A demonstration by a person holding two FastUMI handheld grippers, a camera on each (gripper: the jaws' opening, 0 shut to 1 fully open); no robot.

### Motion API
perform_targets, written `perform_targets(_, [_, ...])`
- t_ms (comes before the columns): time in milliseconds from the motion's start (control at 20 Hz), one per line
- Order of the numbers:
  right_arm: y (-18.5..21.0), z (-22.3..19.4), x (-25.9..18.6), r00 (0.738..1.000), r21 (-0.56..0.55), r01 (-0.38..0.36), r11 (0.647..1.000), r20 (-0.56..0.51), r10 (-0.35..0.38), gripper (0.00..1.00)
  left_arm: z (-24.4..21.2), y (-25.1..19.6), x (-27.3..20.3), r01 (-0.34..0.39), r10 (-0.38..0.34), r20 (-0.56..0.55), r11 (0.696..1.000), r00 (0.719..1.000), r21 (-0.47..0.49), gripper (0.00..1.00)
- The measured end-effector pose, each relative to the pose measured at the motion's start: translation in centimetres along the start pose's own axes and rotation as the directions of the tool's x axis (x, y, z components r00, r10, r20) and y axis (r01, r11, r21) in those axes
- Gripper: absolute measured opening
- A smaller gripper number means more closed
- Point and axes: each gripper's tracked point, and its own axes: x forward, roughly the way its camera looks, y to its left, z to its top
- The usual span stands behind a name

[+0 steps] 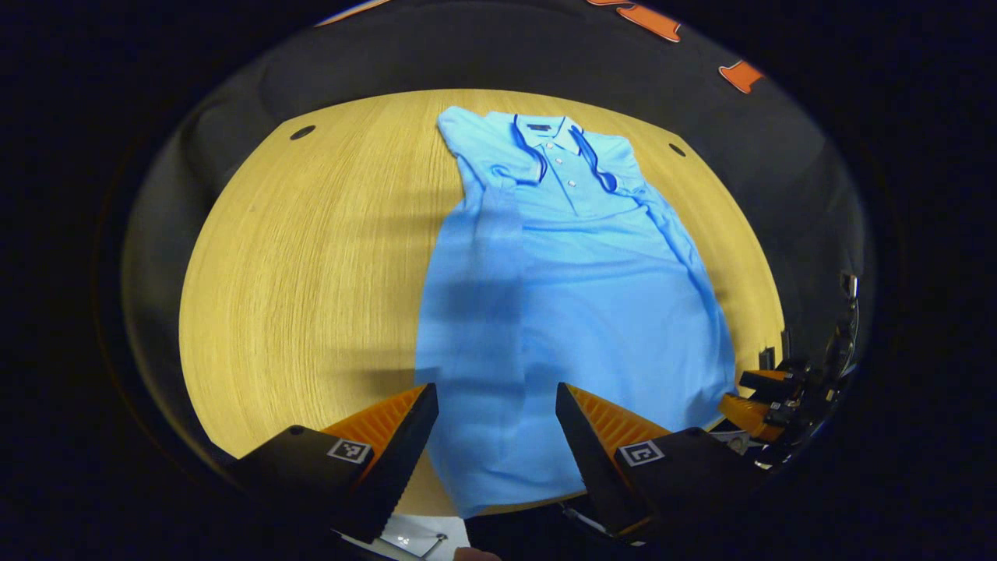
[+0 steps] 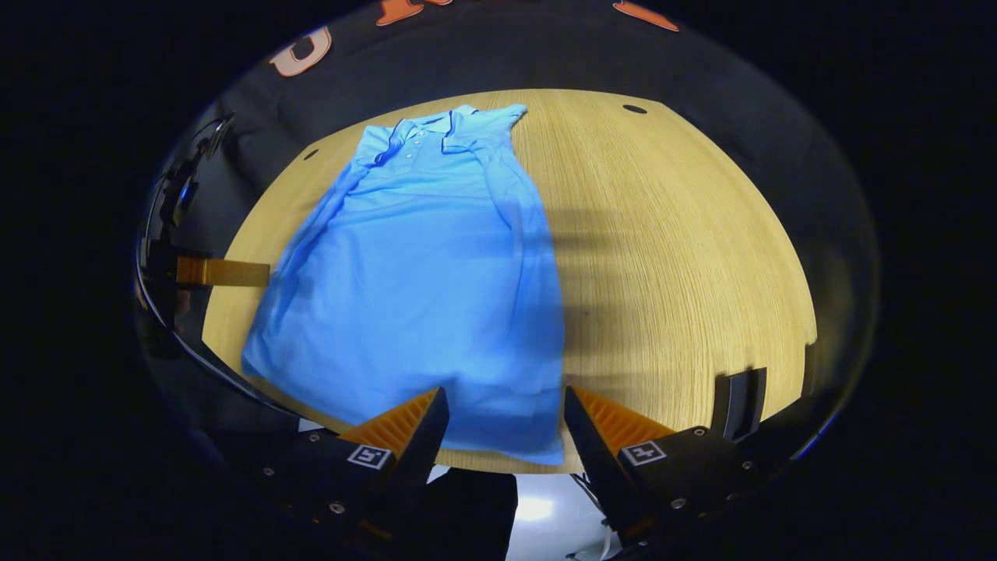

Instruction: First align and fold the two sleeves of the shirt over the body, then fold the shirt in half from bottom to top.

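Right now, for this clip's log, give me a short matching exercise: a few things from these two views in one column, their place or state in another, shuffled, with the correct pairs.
Things:
1. blue polo shirt
2. left gripper
3. shirt collar
4. wooden table

States:
A. at the far end, away from the grippers
B. lying flat, sleeves folded over the body
C. open above the shirt's near hem
D. light wood grain, carrying the shirt

Pairs: 1-B, 2-C, 3-A, 4-D
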Motion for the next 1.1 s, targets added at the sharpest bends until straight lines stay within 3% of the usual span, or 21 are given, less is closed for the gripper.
perform_targets(350, [-0.6, -2.2, 0.5, 0.998, -0.005, 0.011, 1.0, -0.054, -0.012, 0.86, -7.0, 1.2, 0.2, -0.072, 0.064, -0.117, 0.995, 0.991, -0.063, 1.0])
perform_targets(600, [-1.2, -2.5, 0.6, 0.996, -0.012, 0.058, 0.998, -0.067, -0.059, 0.69, -8.4, 1.2, 0.0, -0.126, 0.119, -0.119, 0.99, 0.986, -0.054, 0.99])
perform_targets(650, [-1.4, -2.5, 0.7, 0.995, -0.012, 0.066, 0.998, -0.075, -0.067, 0.63, -8.4, 1.1, 0.0, -0.132, 0.127, -0.118, 0.991, 0.985, -0.036, 0.98])
perform_targets(700, [-1.2, -2.5, 0.7, 0.995, -0.002, 0.061, 0.998, -0.082, -0.061, 0.37, -8.3, 0.6, 0.1, -0.126, 0.122, -0.109, 0.992, 0.986, -0.022, 0.98])
perform_targets(750, [-1.1, -2.5, 0.7, 0.994, 0.023, 0.056, 0.998, -0.091, -0.054, 0.37, -8.5, 0.4, 0.3, -0.126, 0.123, -0.112, 0.992, 0.986, -0.016, 0.9])
perform_targets(800, [-0.8, -2.5, 0.7, 0.995, 0.043, 0.043, 0.998, -0.094, -0.039, 0.18, -8.6, -0.1, 0.4, -0.121, 0.117, -0.118, 0.992, 0.986, -0.023, 0.86])
perform_targets(1000, [0.9, -2.4, 0.9, 0.995, 0.077, -0.052, 0.996, -0.083, 0.058, 0.05, -8.4, -1.7, 0.6, -0.106, 0.097, -0.123, 0.992, 0.988, -0.072, 0.34])
perform_targets(1050, [1.4, -2.1, 0.8, 0.993, 0.091, -0.078, 0.993, -0.077, 0.085, 0.04, -8.6, -1.8, 0.7, -0.116, 0.106, -0.135, 0.991, 0.985, -0.072, 0.11])
perform_targets(1100, [1.8, -1.6, 0.6, 0.992, 0.102, -0.1, 0.99, -0.062, 0.106, 0.04, -8.3, -1.7, 0.9, -0.12, 0.111, -0.136, 0.991, 0.984, -0.061, 0.11])
